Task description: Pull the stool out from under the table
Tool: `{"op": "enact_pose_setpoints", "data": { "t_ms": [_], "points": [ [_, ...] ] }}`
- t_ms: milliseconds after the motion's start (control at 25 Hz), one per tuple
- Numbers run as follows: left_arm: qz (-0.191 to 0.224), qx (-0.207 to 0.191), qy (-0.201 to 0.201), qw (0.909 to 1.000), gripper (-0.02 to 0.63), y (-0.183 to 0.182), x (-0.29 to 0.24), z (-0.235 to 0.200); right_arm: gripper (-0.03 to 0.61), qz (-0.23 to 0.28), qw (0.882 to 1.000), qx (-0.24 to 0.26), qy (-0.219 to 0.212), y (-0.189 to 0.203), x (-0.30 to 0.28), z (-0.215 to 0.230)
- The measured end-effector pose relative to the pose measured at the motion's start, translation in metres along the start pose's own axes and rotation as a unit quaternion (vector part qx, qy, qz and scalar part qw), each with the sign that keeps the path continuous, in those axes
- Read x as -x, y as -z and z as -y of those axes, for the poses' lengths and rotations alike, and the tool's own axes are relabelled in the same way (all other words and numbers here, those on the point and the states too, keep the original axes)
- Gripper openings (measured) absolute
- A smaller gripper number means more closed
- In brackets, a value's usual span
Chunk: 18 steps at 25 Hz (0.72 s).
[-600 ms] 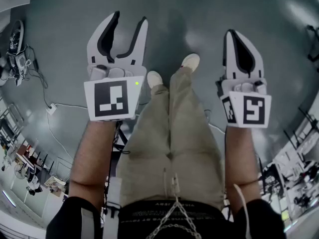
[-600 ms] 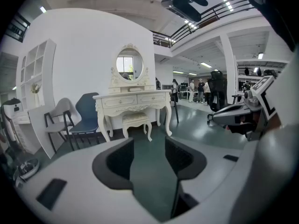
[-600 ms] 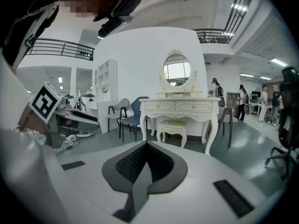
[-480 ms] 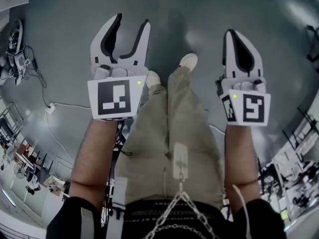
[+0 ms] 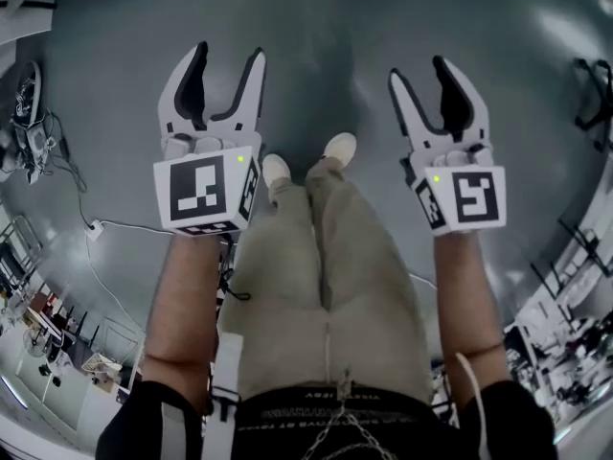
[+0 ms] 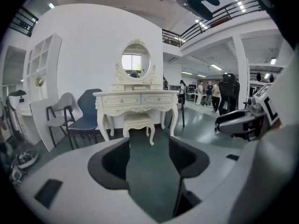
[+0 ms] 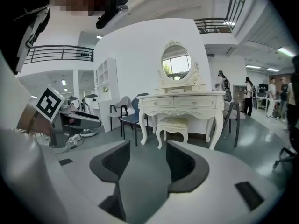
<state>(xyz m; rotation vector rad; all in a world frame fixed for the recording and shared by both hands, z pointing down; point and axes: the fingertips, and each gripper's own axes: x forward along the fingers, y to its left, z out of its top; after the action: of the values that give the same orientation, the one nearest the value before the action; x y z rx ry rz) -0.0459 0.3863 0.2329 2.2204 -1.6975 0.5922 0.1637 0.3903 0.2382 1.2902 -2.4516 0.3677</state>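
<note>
A cream stool point(image 6: 138, 121) stands tucked under a white dressing table point(image 6: 136, 99) with an oval mirror, some way ahead across the grey floor. The right gripper view shows the same stool point(image 7: 173, 124) and table point(image 7: 182, 101). My left gripper point(image 5: 230, 56) is open in the air with nothing between its jaws, and through its gap point(image 6: 148, 143) the floor shows. My right gripper point(image 5: 419, 70) is also open and empty, level with the left. Both point toward the table and are far from the stool.
A blue chair point(image 6: 86, 115) and a grey chair point(image 6: 63, 108) stand left of the table. A dark chair point(image 7: 232, 115) is at its right. People point(image 6: 212, 92) stand far back right. Cables point(image 5: 96, 228) lie on the floor at my left. My legs point(image 5: 321, 257) are below.
Both grippers have shifted left and up in the head view. The right gripper has turned so both its jaws show apart. The feet have moved as the person steps.
</note>
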Motion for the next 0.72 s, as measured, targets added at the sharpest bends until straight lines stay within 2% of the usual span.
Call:
{"op": "enact_pose_setpoints", "data": {
  "t_ms": [240,400,720],
  "points": [
    [-0.012,0.003,0.0,0.9999,0.25,0.006,-0.022,-0.005,0.27,0.003,1.0,-0.007,-0.018,-0.004,-0.023,0.004],
    [-0.011,-0.006,0.004,0.9999,0.25,0.006,-0.039,-0.016,0.276,-0.016,1.0,-0.014,-0.022,0.003,-0.043,0.004],
    [-0.013,-0.018,0.014,0.9996,0.25,-0.005,-0.096,-0.055,0.276,-0.03,0.999,-0.027,-0.015,-0.009,-0.099,0.017]
  ]
}}
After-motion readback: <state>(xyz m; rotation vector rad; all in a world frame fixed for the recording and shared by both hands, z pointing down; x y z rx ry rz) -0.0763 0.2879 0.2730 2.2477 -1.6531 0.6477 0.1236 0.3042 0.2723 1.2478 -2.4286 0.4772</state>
